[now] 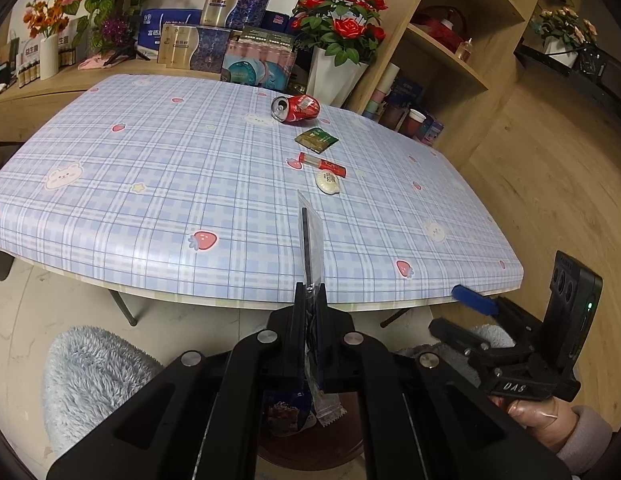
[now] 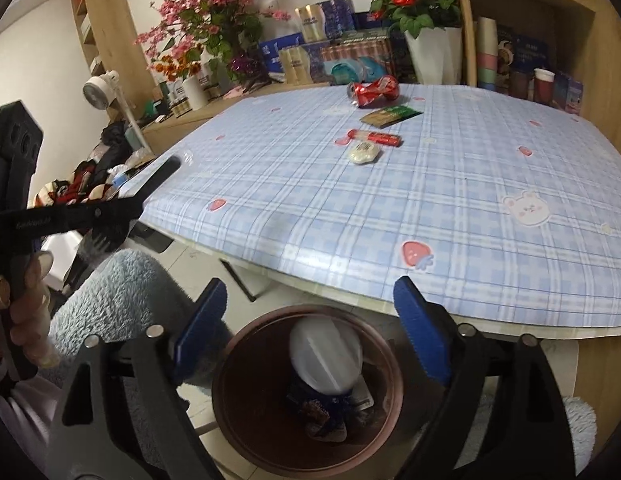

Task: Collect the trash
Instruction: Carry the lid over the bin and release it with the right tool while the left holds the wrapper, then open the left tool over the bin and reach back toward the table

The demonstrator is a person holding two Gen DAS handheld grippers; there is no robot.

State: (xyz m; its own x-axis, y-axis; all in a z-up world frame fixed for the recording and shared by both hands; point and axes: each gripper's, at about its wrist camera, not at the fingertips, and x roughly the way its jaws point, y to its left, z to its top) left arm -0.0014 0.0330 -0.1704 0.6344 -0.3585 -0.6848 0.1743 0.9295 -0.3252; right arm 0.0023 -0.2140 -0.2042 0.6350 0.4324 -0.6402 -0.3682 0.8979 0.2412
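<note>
Pinching a clear plastic wrapper (image 1: 310, 240) edge-on, the left gripper (image 1: 310, 296) is clamped tight, while the right gripper (image 2: 310, 332) gapes wide and empty over the brown bin (image 2: 230, 400) near the table (image 2: 430, 208). Far across the table lie a crushed red can (image 2: 376, 90), a green sachet (image 2: 390, 115), a red tube (image 2: 374, 137) and a white packet (image 2: 364, 154).

The table (image 1: 198, 184) wears a pale blue plaid cloth printed with strawberries and bears. Four things lie on it, all toward its far right corner, in a loose row running back from the middle. Farthest back, a crushed red can (image 1: 295, 109) lies on its side, near the far edge. Just in front of it lies a flat green and gold packet (image 1: 316, 138), then a red tube-shaped wrapper (image 1: 321, 164), and nearest, just beside the wrapper, a small round white packet (image 1: 327, 181). On the floor (image 1: 26, 312) below the near edge stands a brown bin (image 2: 306, 396) with wrappers inside.
</note>
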